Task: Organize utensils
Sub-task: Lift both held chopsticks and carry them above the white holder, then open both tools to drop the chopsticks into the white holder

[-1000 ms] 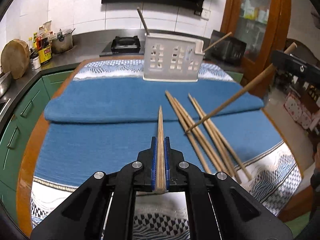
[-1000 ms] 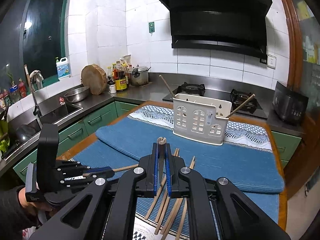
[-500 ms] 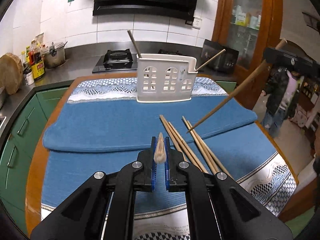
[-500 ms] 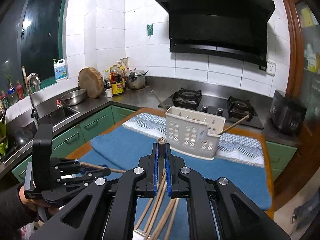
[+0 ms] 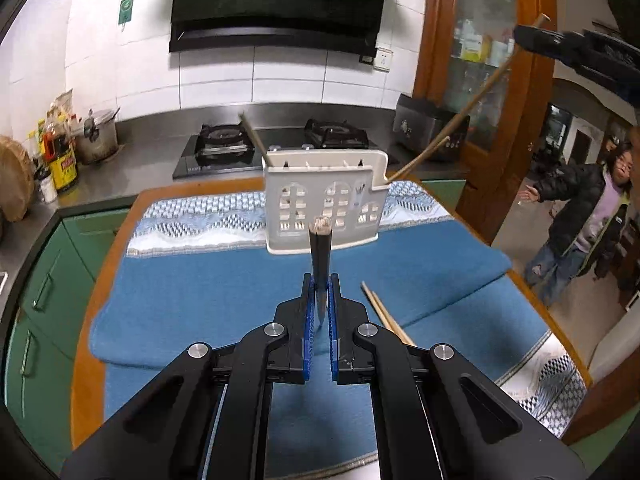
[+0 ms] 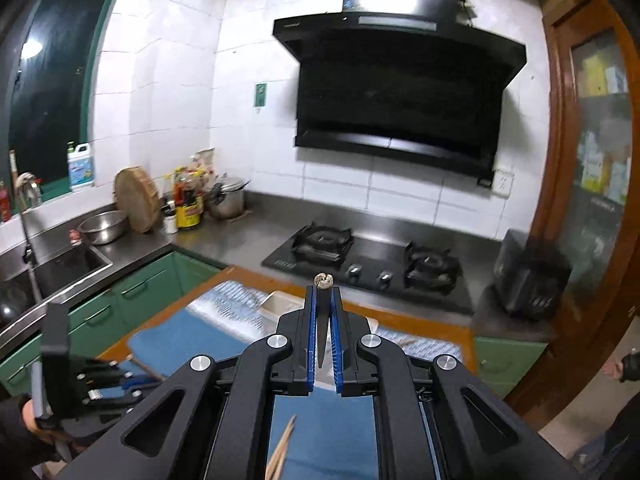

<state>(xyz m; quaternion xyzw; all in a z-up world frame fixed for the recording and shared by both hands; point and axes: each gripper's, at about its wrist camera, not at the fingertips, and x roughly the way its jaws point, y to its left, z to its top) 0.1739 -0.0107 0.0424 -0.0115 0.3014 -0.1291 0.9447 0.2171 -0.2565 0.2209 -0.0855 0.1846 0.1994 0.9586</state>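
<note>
Here, in a kitchen, each hand-held claw pinches one wooden chopstick: the left claw point(image 5: 320, 304) grips its chopstick point(image 5: 321, 248) pointing toward a white utensil basket point(image 5: 326, 208) standing on the blue towel point(image 5: 192, 280) covering the desk. The right claw point(image 6: 323, 320) clamps another chopstick point(image 6: 323, 280), raised above the basket. Two chopsticks already lean inside the basket; loose chopsticks point(image 5: 384, 316) lie on the towel

I count one white slotted plastic utensil caddy point(image 5: 326, 204) holding two wooden chopsticks point(image 5: 416, 162), two loose chopsticks point(image 5: 386, 316) on the blue cloth point(image 5: 208, 280), and one chopstick clamped in each of my two grippers point(image 5: 320, 300).
</note>
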